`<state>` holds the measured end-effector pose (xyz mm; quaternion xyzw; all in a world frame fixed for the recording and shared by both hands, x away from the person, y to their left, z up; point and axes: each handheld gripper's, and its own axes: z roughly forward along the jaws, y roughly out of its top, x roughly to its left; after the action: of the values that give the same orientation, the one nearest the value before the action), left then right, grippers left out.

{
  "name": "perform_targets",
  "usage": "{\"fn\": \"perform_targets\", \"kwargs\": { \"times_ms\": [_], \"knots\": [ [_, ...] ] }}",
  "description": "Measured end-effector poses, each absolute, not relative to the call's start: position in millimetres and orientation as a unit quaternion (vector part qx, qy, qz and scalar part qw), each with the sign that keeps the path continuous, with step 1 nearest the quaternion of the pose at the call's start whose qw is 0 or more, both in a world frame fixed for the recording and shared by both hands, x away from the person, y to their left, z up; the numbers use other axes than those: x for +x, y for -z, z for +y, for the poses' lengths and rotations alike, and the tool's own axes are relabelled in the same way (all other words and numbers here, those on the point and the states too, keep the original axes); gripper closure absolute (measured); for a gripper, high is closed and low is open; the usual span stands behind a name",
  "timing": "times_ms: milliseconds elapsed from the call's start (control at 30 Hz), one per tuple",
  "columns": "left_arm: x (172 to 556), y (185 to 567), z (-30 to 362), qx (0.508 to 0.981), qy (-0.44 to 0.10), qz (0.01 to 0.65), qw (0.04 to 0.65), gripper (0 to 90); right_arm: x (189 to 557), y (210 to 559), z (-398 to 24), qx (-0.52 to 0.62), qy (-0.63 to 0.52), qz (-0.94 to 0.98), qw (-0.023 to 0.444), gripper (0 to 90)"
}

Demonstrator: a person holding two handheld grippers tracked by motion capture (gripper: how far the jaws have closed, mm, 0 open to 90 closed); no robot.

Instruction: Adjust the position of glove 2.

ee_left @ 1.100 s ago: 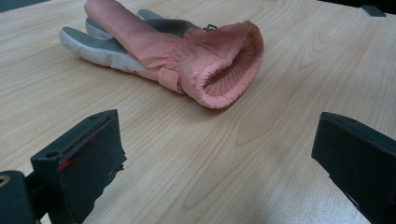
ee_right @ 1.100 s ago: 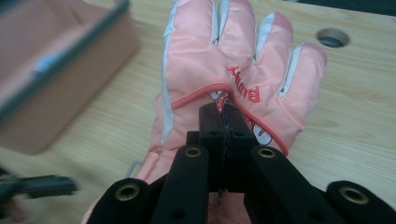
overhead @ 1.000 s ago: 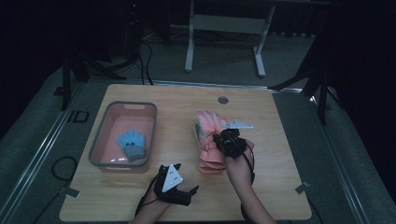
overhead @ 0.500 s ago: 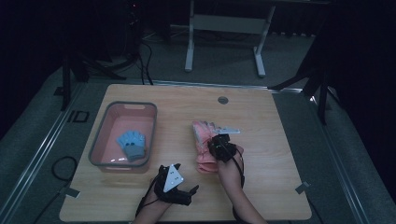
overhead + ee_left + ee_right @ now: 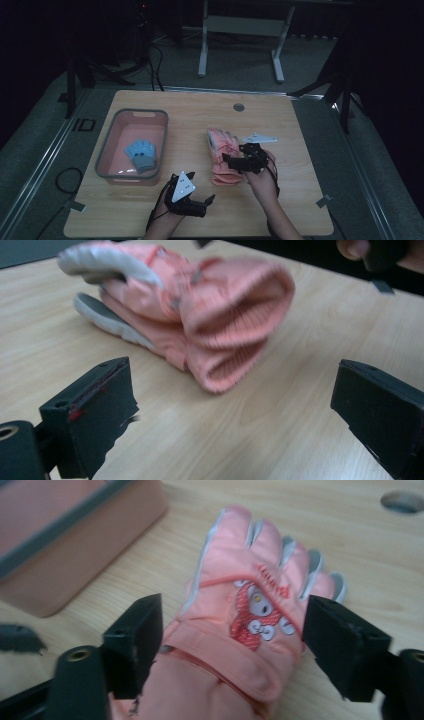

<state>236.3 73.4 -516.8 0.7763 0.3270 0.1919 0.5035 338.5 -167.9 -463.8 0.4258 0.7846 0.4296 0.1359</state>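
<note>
The right claw (image 5: 231,161) has just been opening: half a second ago it pinched the pink padded winter gloves (image 5: 222,155), and now its jaws stand spread either side of the cuff, with the fabric between them but not pressed. The gloves lie stacked on the pale wooden worktop (image 5: 295,135), well right of the pink plastic basin (image 5: 114,135) that holds a blue knitted glove (image 5: 141,154). The left claw (image 5: 207,201) hovers spread and empty nearby. I'd say the gloves were just set down or are being regripped.

Dim high view, dark surroundings, brighter gripper views, slight motion blur
</note>
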Motion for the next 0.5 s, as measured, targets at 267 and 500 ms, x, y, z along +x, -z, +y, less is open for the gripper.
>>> {"fn": "perform_targets", "kwargs": {
  "times_ms": [267, 500],
  "knots": [
    [261.6, 486.8, 71.9, 0.767, -0.197, 0.344, 0.504, 11.0, 338.4, 454.9, -201.6, 0.367, -0.434, 0.799, 0.197, 14.0],
    [292.1, 463.3, 57.1, 0.778, -0.201, 0.333, 0.494, 20.0, 344.7, 452.5, -218.6, 0.393, -0.431, 0.793, 0.173, 14.2]
  ]
}}
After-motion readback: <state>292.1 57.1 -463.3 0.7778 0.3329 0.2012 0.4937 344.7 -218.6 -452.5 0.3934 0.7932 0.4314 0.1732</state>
